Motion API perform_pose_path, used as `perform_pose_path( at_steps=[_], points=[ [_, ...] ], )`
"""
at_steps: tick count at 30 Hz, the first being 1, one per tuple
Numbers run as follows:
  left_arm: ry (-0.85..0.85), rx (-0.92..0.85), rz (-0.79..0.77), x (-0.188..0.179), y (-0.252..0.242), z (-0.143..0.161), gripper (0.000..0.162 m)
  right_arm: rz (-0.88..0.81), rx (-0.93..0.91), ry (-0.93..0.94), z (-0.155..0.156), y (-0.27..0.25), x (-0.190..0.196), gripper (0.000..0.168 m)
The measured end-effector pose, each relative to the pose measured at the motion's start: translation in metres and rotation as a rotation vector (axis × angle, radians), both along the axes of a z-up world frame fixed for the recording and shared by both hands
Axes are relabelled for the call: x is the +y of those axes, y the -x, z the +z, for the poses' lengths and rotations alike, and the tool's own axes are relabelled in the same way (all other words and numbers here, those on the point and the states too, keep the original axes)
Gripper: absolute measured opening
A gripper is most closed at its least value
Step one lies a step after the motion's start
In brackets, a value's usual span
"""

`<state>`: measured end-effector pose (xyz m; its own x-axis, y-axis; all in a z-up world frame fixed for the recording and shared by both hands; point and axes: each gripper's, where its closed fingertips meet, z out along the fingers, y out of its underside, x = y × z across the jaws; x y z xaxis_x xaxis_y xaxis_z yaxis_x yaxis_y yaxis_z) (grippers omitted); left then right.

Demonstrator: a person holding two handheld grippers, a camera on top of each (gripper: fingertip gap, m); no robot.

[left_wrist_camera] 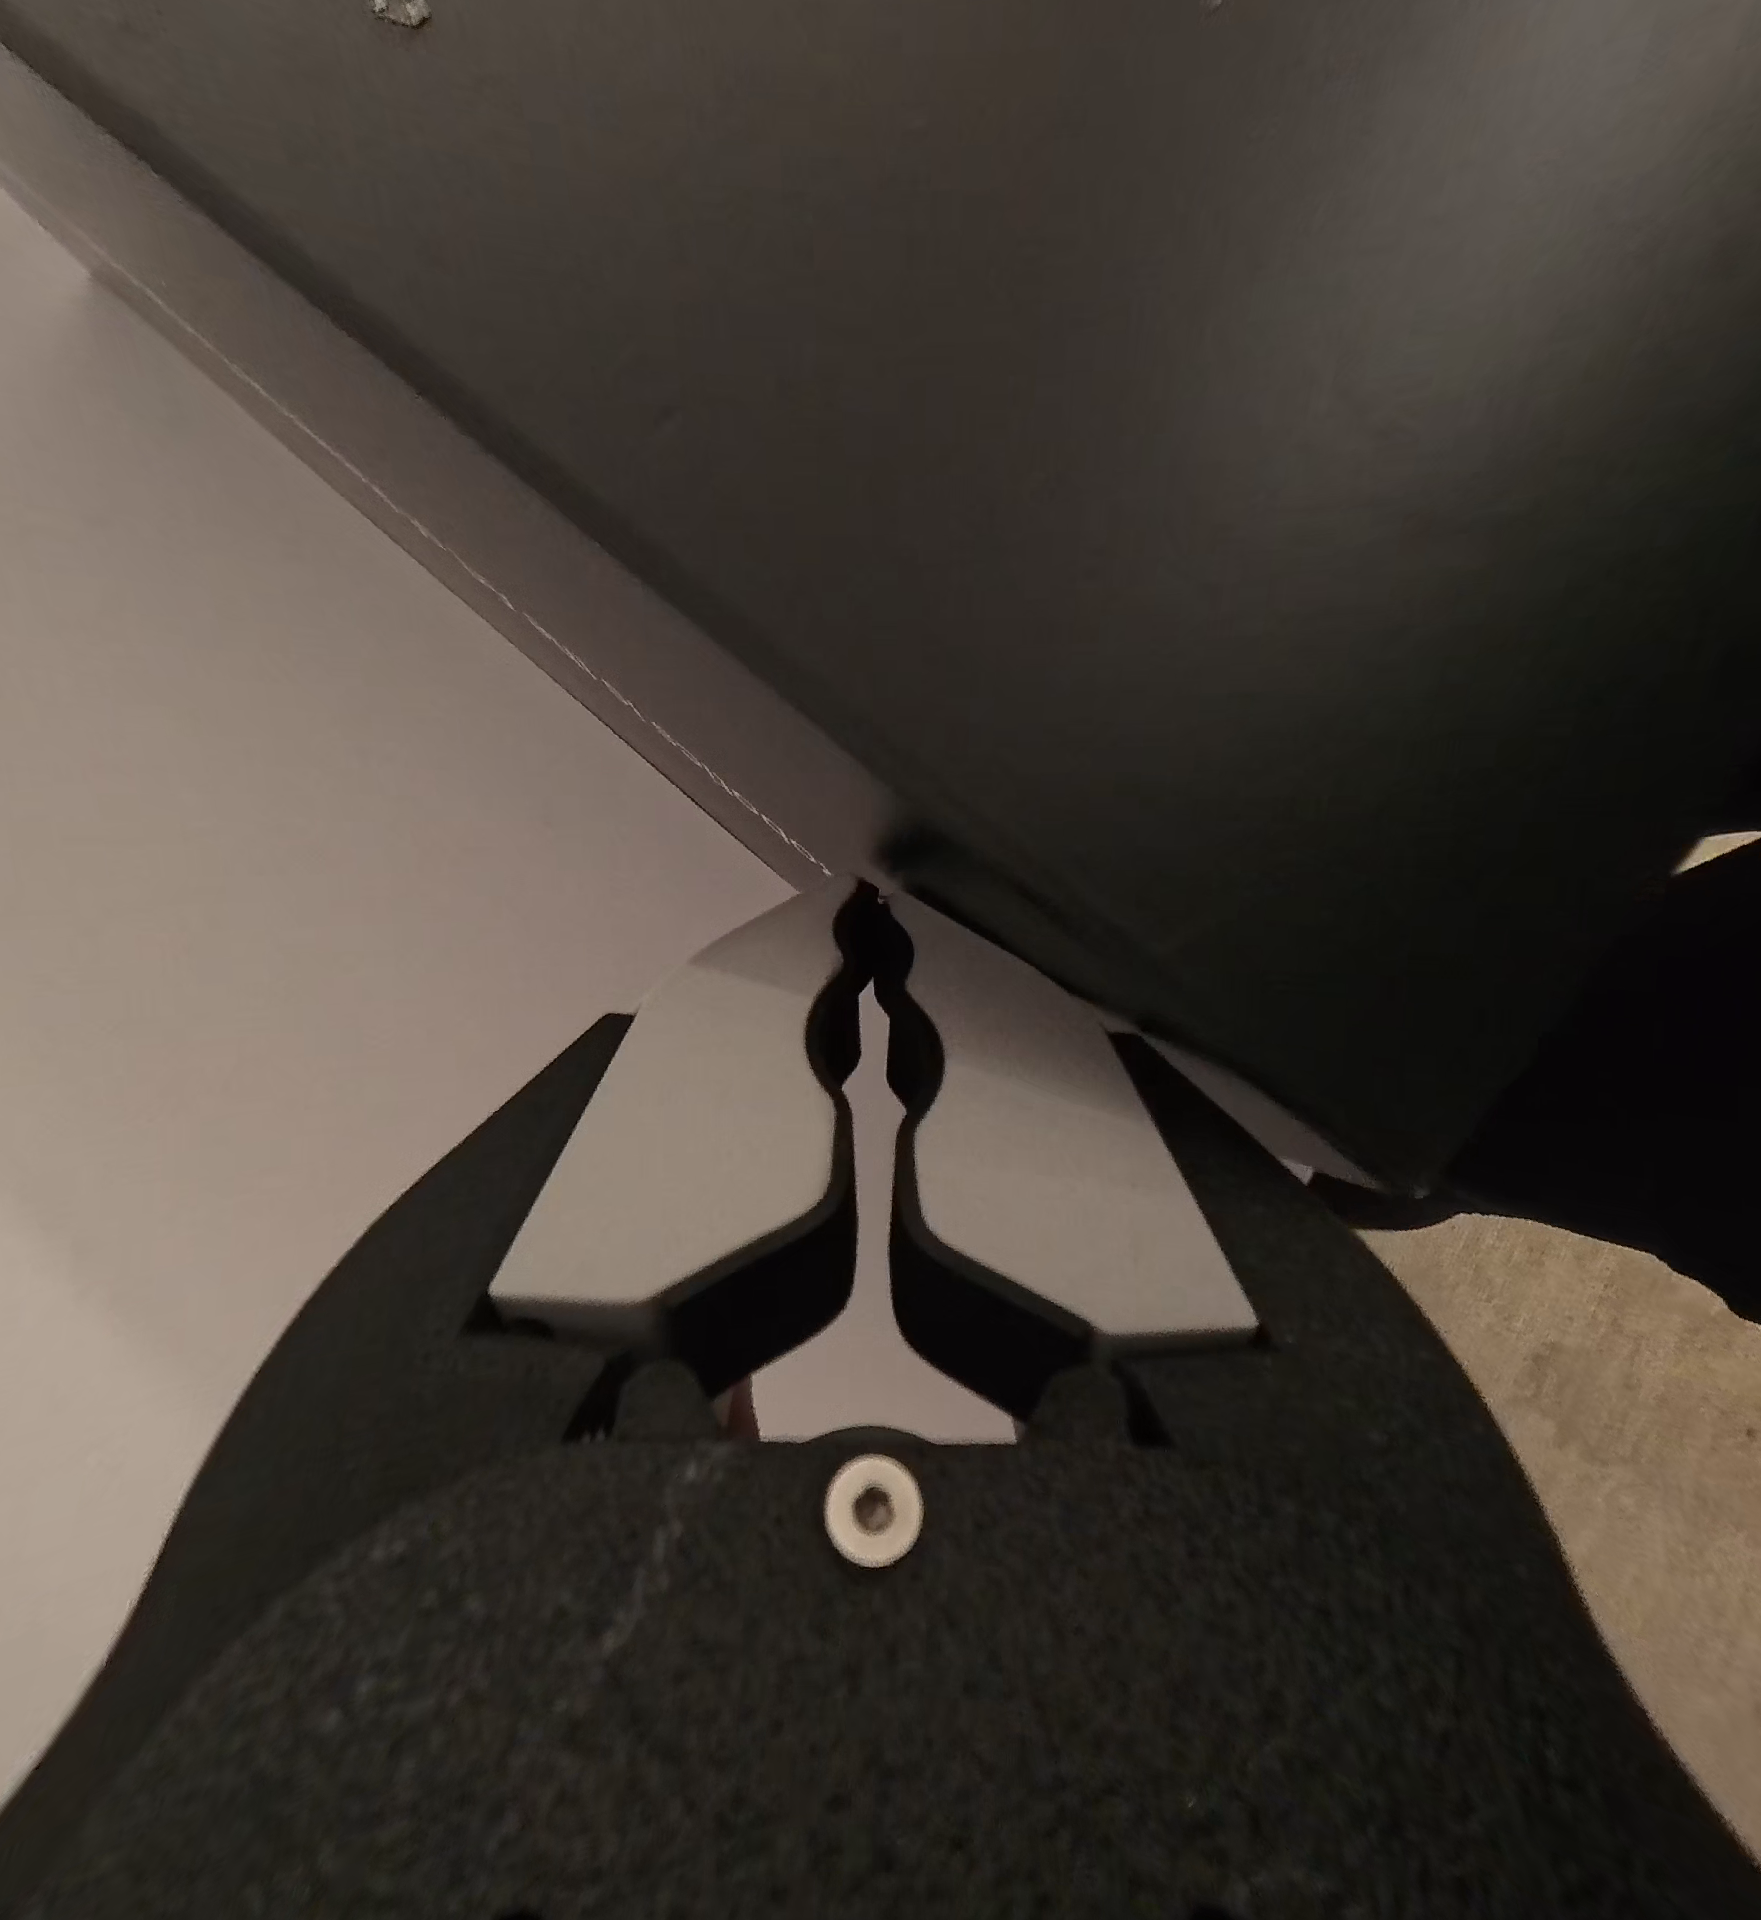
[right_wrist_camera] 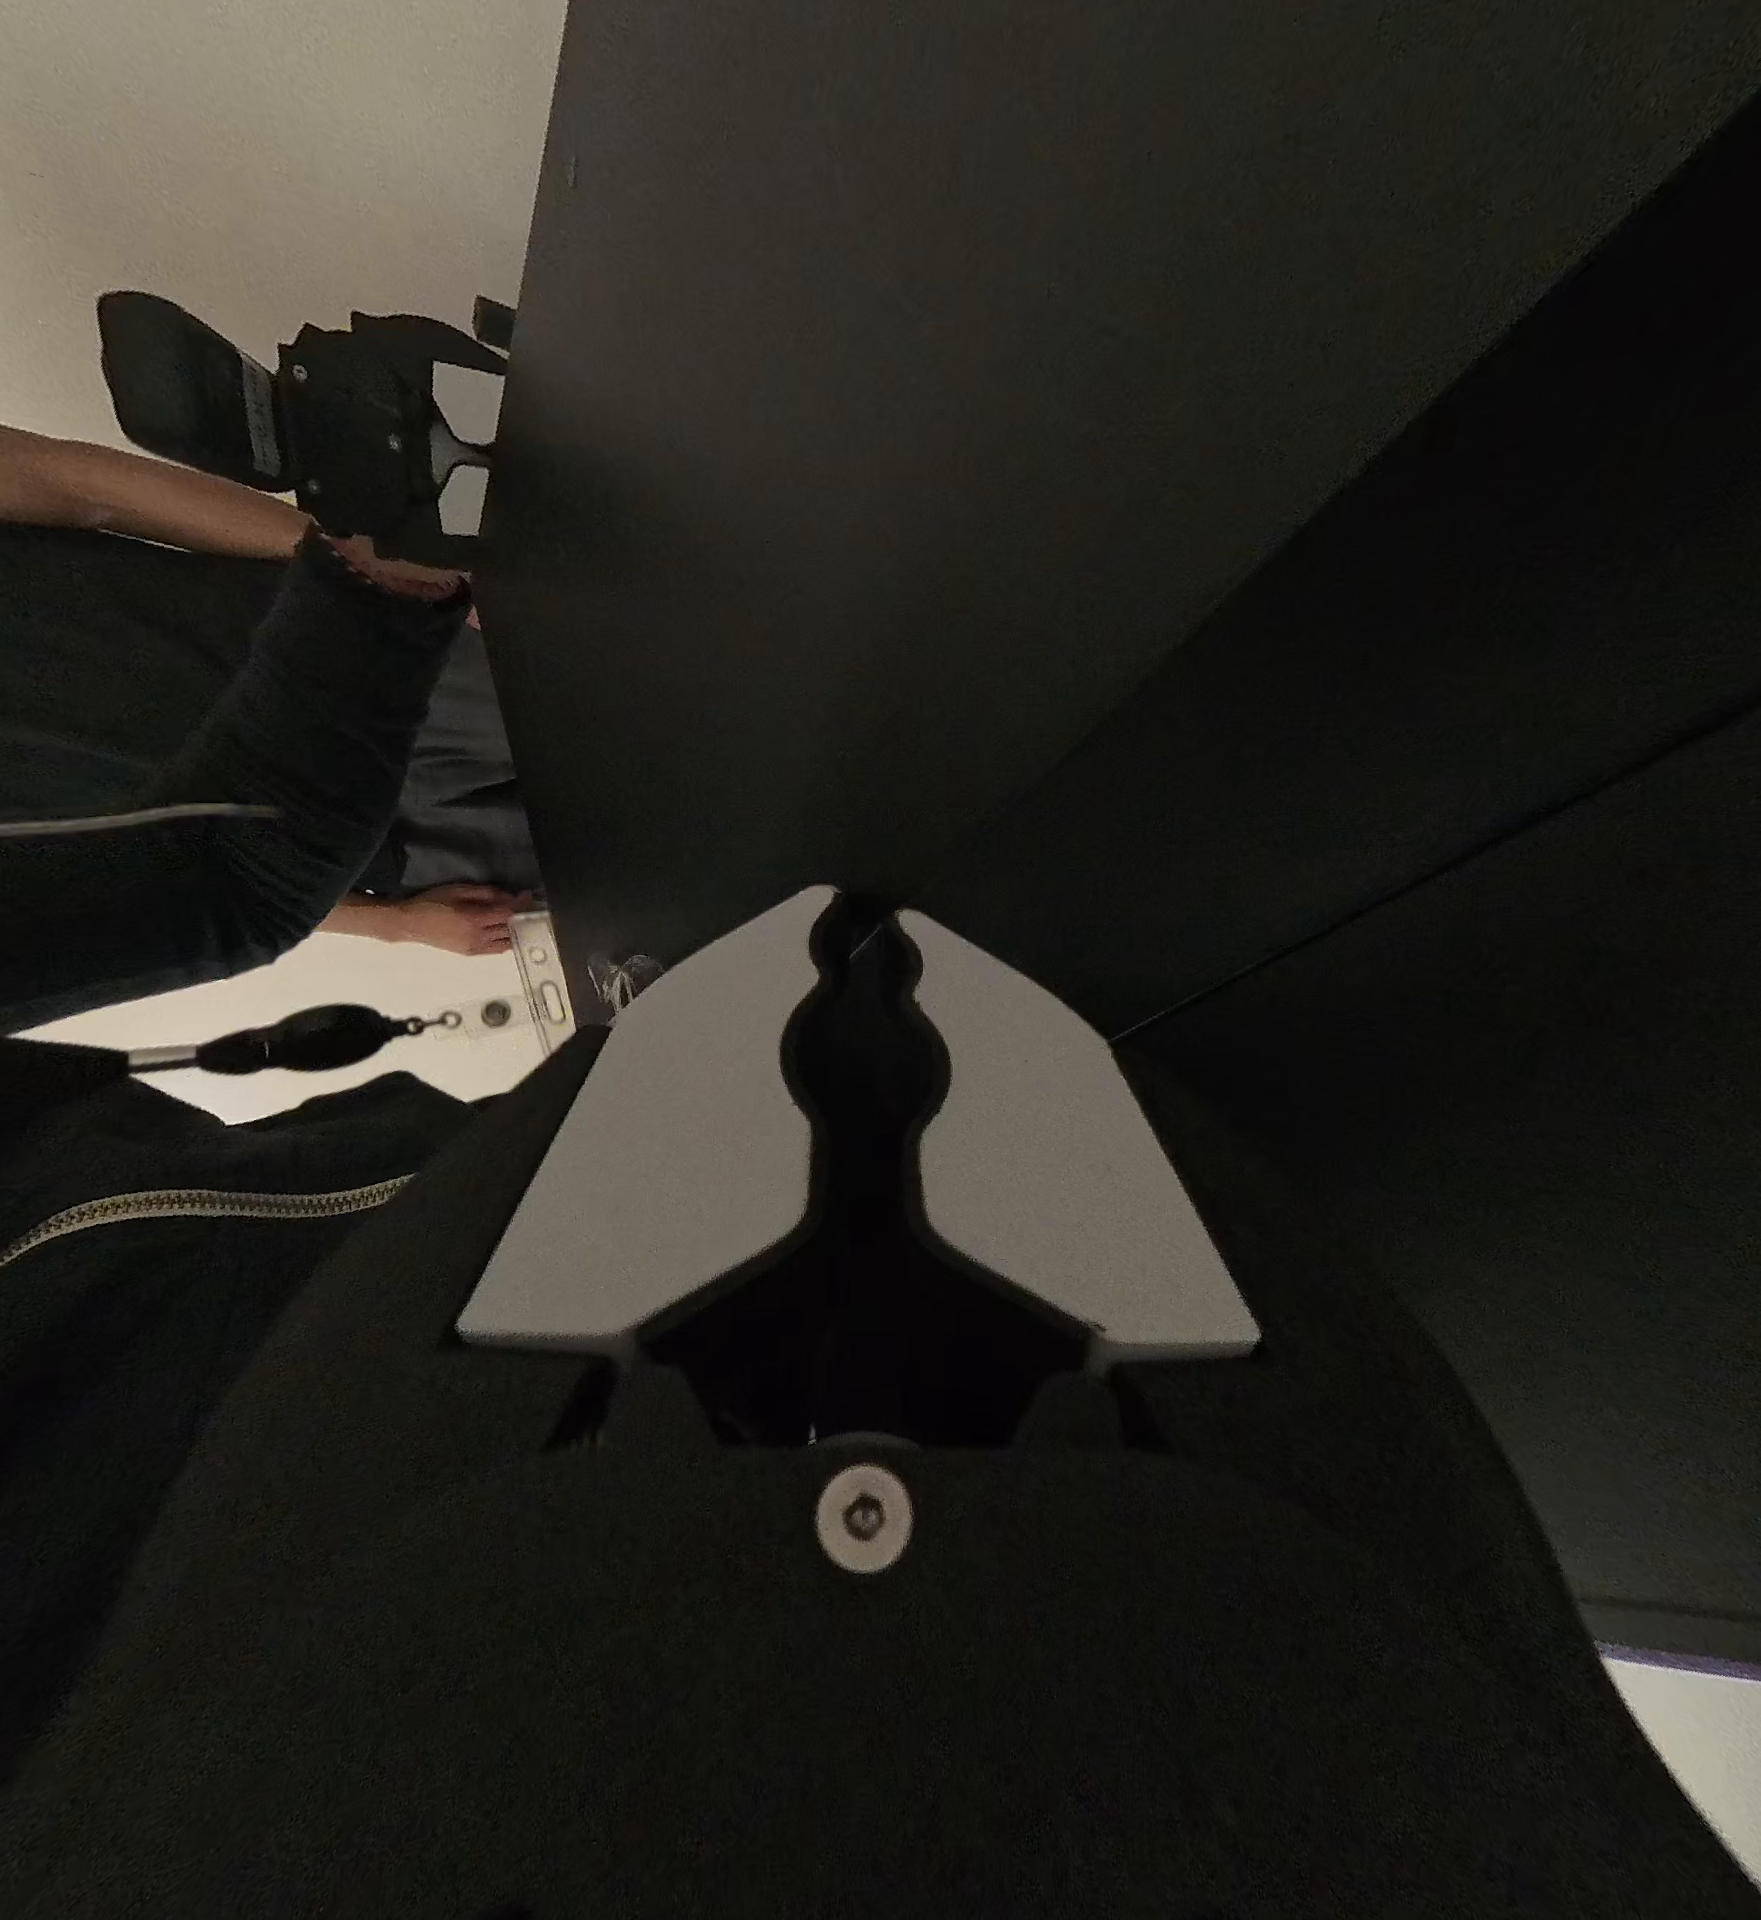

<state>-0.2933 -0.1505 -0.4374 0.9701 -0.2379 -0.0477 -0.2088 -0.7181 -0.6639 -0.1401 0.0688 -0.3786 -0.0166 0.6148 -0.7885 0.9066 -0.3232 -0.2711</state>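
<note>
1. At its tips, the left gripper (left_wrist_camera: 871,914) is closed, pinching the bottom corner of a dark panel (left_wrist_camera: 1063,416). The bite looks shallow, so I judge the hold easy to lose.
2. The right gripper (right_wrist_camera: 860,914) is nearly closed, its tips seemingly nipping the panel's lower edge, also right at the rim.
3. The panel rises upright, filling both views.
4. Beyond it: a pale wall (left_wrist_camera: 128,727), carpet (left_wrist_camera: 1582,1403), and a dark sleeve (right_wrist_camera: 284,727) behind the far gripper.
</note>
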Motion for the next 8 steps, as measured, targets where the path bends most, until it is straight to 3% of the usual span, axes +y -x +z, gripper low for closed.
perform_pose_path(
  at_steps=[8],
  points=[
    [-0.003, -0.03, 0.025, -0.0034, 0.0063, -0.0017, 0.0, 0.018, -0.014, -0.003, 0.0003, 0.0026, -0.0049, 0.004]
  ],
)
